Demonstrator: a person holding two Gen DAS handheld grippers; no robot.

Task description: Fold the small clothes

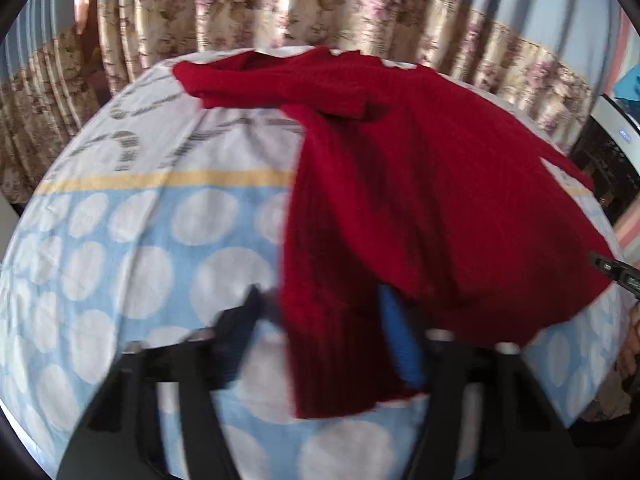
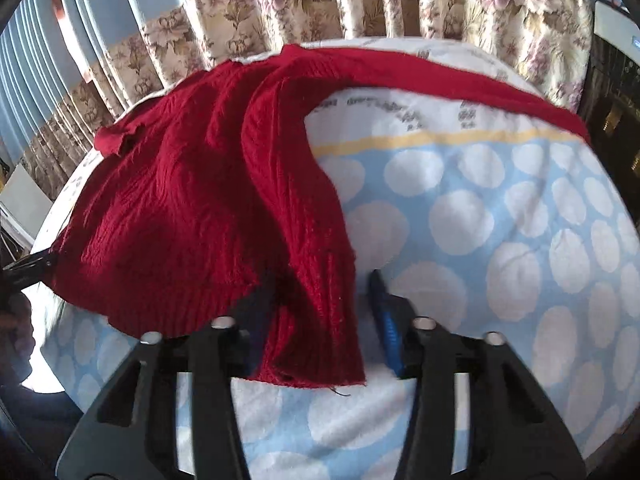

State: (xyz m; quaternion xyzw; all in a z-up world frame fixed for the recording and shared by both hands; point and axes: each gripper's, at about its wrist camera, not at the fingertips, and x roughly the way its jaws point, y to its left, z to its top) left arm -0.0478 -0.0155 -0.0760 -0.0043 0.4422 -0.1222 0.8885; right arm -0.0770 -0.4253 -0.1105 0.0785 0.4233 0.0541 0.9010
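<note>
1. As both wrist views show it, I find the sweater (image 1: 400, 200) spread across the sheet (image 1: 140, 240) that covers the work surface, with the curtain (image 1: 320, 12) hanging behind it.
2. Sweater: dark red ribbed knit, crumpled, not flat. One sleeve trails away from its body along the sheet's far edge; the right wrist view shows a long red strip (image 2: 460, 76) running from the body toward the sheet's far right corner.
3. Left gripper (image 1: 320, 320): a ribbed hem portion of the sweater hangs down between its fingers. The blue pad (image 1: 400, 340) lies against the fabric on one side; the other finger (image 1: 240, 328) stands just beside the fabric's edge. Blur prevents me from confirming that both pads press on the knit, so I cannot tell whether this is a pinch.
4. Right gripper (image 2: 316, 320): a ribbed cuff-like end of the sweater hangs between its fingers. The blue pad (image 2: 384, 316) shows a sliver of sheet between it and the fabric; the opposite finger is hidden behind the knit. I cannot tell if the fabric is clamped.
5. Each view shows the other gripper's tip at the sweater's outer hem corner (image 1: 612, 272).
6. Sheet: blue with white dots near the grippers, a yellow stripe, then white with grey print beyond the sweater.
</note>
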